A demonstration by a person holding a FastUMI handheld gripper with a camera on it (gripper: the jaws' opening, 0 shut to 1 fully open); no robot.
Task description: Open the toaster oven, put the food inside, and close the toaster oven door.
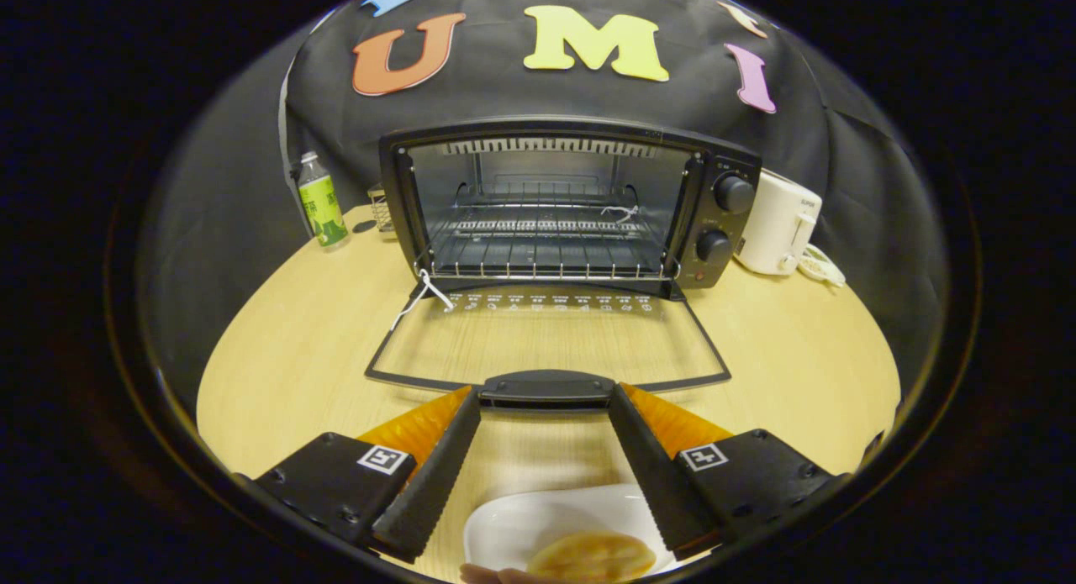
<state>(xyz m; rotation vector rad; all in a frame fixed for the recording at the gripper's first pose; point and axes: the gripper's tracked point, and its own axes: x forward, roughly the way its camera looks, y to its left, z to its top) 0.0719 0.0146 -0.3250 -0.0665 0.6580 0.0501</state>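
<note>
- Your gripper [545, 399] has its fingers spread, flanking the door handle [546, 389] without pressing it.
- Glass door [546, 340] lies flat; wire rack [542, 260] exposed.
- Round golden food [591, 557] sits on the white plate [521, 525] beneath.

Staged recording booth, black cloth wall [235, 197], wooden table [311, 357], toaster oven [563, 202], white kettle [777, 223], green bottle [321, 202]

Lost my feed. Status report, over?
Gripper open, fingers flanking door handle. Toaster oven door down, rack bare. Food on plate below fingers. Path clear.
</note>
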